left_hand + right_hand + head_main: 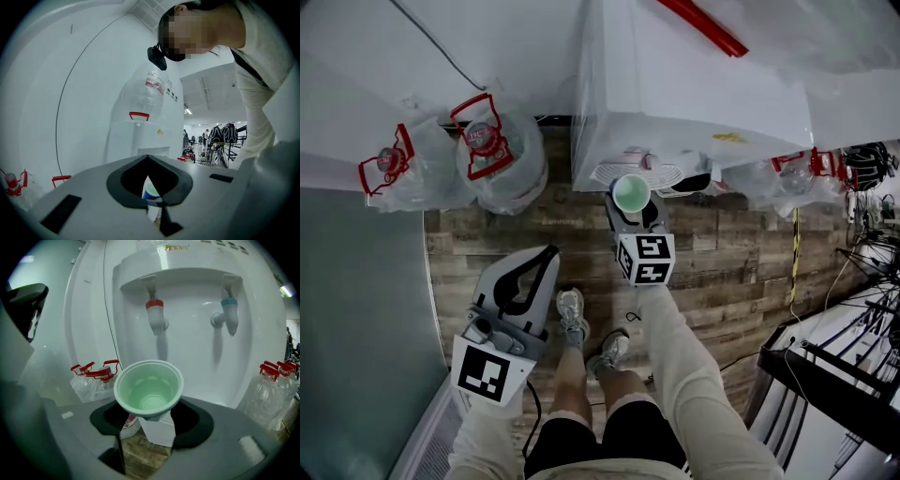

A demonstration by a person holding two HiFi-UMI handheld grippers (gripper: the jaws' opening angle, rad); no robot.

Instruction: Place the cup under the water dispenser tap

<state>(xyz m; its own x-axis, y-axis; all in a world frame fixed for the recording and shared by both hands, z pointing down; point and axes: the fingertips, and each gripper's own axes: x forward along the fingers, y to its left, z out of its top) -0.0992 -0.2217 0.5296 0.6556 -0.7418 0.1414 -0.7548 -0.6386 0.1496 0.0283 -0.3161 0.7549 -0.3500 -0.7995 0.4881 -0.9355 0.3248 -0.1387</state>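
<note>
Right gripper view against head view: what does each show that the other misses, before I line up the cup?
Only the right gripper view: the red-capped tap and blue-capped tap on the white water dispenser.
Only the head view: the left gripper, the person's grey shoes, black cables at right.
Both: the pale green plastic cup clamped in the right gripper, the dispenser, clear red-handled water bottles.

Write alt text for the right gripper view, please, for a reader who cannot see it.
The right gripper holds an empty green cup upright before a white water dispenser, lower than its red tap and blue tap. Clear bottles with red handles lie on both sides.
</note>
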